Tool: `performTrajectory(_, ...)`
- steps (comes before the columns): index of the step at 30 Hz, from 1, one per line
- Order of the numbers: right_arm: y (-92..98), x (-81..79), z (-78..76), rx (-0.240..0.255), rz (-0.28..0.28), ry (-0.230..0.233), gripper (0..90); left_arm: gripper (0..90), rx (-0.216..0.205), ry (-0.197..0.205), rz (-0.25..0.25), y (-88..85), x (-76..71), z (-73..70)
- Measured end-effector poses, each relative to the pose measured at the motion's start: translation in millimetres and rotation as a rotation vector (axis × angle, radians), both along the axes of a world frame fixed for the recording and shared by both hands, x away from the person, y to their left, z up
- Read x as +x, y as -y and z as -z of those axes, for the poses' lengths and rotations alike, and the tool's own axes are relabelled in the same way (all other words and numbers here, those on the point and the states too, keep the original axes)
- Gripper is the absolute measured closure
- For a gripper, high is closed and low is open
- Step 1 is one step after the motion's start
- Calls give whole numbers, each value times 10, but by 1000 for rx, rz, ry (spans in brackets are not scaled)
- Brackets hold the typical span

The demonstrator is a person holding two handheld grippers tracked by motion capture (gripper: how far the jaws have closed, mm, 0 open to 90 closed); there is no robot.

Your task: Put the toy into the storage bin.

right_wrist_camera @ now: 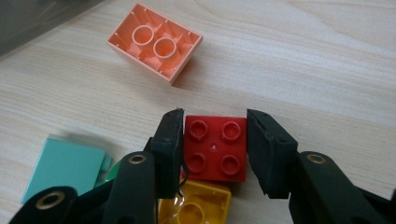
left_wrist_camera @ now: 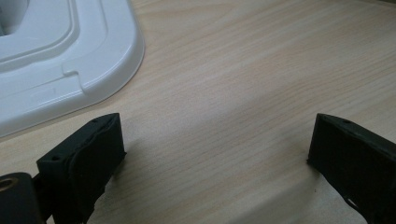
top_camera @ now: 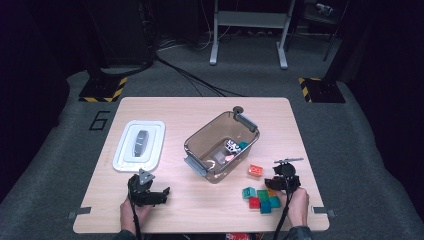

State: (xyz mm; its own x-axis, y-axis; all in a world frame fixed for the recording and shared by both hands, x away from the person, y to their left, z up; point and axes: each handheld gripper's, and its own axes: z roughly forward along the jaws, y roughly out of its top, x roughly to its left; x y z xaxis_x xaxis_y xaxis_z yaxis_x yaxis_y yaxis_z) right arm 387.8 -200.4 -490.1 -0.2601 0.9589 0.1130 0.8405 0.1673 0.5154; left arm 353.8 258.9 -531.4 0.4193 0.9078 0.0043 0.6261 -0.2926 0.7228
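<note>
We've got the right tool [right_wrist_camera: 214, 147] straddling the red brick [right_wrist_camera: 215, 148], jaws set narrow: the left jaw looks to be touching the brick's side, the right one stands just off it, so we can't tell yet that the grip is made. The red brick sits on top of a yellow brick [right_wrist_camera: 196, 205] at the 5 o'clock corner of the counter [top_camera: 200, 107], in the cluster of green bricks [top_camera: 260, 199]. An orange brick [right_wrist_camera: 155, 41] lies studs-down just beyond it toward 12, and the brown bin [top_camera: 220, 145] with a few pieces inside is at counter centre. The left tool [left_wrist_camera: 212, 154] is wide and holds nothing, hovering low over bare wood at 7 o'clock, just beside the white lid [left_wrist_camera: 65, 56]. To do this step well, we'd say: close square on the two flat side faces, keep the jaws low enough to bite the wall and not the studs, then lift straight up so the yellow brick stays put or comes off clean. Avoid twisting, as the teal brick [right_wrist_camera: 63, 165] at the tool's 9 o'clock is close enough to get knocked. Carry toward 11 o'clock, clearing the bin's rim and grey latch [top_camera: 195, 166].
</note>
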Motion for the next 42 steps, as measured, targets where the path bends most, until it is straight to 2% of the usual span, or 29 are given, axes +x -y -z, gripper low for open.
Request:
performTrajectory(10, -19, 18, 19, -30, -1, 4, 584, 34, 0, 0, 0, 0, 0, 0)
performTrajectory(18, 23, 27, -25, -13, -3, 28, 588, 34, -1, 0, -1, 1, -1, 1)
performTrajectory(21, 39, 29, -65, 3, 4, 40, 588, 34, 0, 0, 0, 0, -1, 0)
performTrajectory(24, 29, 23, -101, 13, 20, 29, 589, 34, 0, 0, 0, 0, -1, 0)
performTrajectory(25, 39, 33, -109, 7, 7, 46, 589, 34, 0, 0, 0, 0, 0, 0)
performTrajectory(29, 29, 52, -183, 6, 1, 65, 589, 34, 0, 0, 0, 0, 0, 0)
performTrajectory(32, 13, 58, -229, 11, 8, 64, 588, 34, -1, 0, -1, 1, -1, 0)
performTrajectory(33, 22, 69, -235, 6, -9, 77, 589, 34, -1, 0, -1, 1, -1, 0)
performTrajectory(42, -14, 108, -334, 11, -23, 105, 588, 34, 1, 0, 0, 0, 0, 0)
